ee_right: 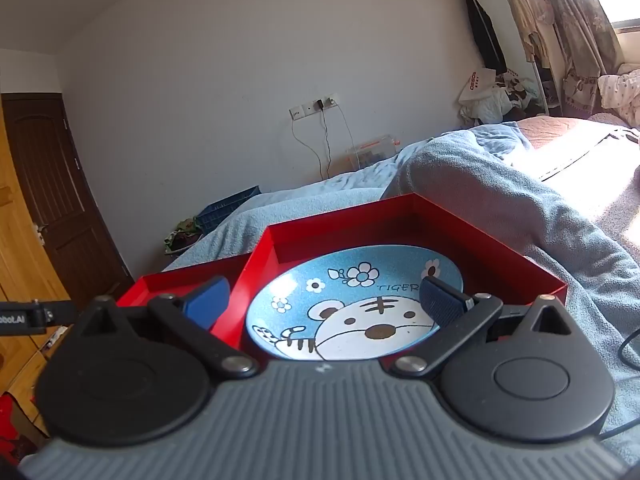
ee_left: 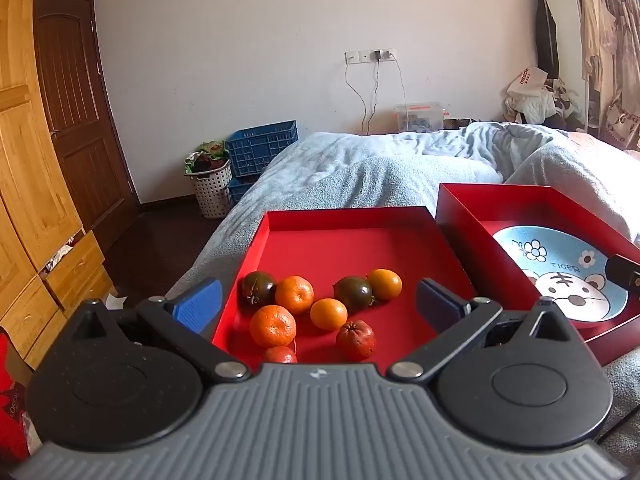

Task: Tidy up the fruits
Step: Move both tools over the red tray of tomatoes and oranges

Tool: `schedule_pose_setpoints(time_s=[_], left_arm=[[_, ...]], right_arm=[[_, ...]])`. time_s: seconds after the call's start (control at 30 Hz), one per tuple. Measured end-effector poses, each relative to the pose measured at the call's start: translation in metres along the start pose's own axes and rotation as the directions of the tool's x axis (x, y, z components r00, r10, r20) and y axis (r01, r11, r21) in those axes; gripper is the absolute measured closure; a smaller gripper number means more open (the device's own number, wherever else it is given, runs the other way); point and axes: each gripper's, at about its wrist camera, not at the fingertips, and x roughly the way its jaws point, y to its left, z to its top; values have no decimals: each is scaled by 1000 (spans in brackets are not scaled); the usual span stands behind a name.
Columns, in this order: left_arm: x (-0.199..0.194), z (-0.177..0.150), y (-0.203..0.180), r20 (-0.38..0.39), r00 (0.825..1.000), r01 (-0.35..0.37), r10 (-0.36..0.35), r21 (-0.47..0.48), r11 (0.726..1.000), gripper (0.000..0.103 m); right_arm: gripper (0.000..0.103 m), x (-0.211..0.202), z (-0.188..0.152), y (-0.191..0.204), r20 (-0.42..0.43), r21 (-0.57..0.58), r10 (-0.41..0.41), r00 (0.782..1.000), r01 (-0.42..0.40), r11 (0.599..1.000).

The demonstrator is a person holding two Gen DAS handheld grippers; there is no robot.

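Observation:
A shallow red tray [ee_left: 344,224] on the bed holds several fruits: orange mandarins [ee_left: 273,325], two dark green-brown tomatoes [ee_left: 353,293] and a wrinkled red fruit [ee_left: 356,339]. My left gripper [ee_left: 318,304] is open, hovering just in front of and above the fruits. To the right a deeper red box [ee_left: 456,204] holds a blue tiger plate [ee_left: 560,276], which is empty. In the right wrist view my right gripper [ee_right: 324,304] is open above the near edge of the tiger plate [ee_right: 352,300] in its red box [ee_right: 500,248].
Both boxes sit on a grey-blue blanket [ee_left: 360,168] covering the bed. A blue crate [ee_left: 262,146] and a white laundry basket [ee_left: 212,188] stand on the floor beyond. A wooden wardrobe [ee_left: 24,160] and a dark door [ee_left: 76,100] are on the left.

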Motion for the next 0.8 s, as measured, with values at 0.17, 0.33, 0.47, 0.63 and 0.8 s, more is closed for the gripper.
schedule_pose_setpoints(time_s=[0.17,0.33,0.47,0.63,0.8], left_arm=[[-2,-4,16,4,995,96,-96,-75,993,0],[4,-3,17,-25,996,80,-82,-71,994,0],[19,-11,28,-39,996,83,-86,-77,994,0],[30,-15,36,-53,996,64,-68,-78,995,0],[33,-21,54,-21,998,62,-65,-104,993,0]], right_arm=[[0,-6,3,4,33,-15,5,999,-4,1000],[0,-31,12,18,102,-109,71,992,-60,992],[0,-32,25,38,57,-158,168,984,-157,975],[0,-17,37,68,-29,-200,253,967,-254,946],[0,8,27,110,-130,-321,257,958,-286,903]])
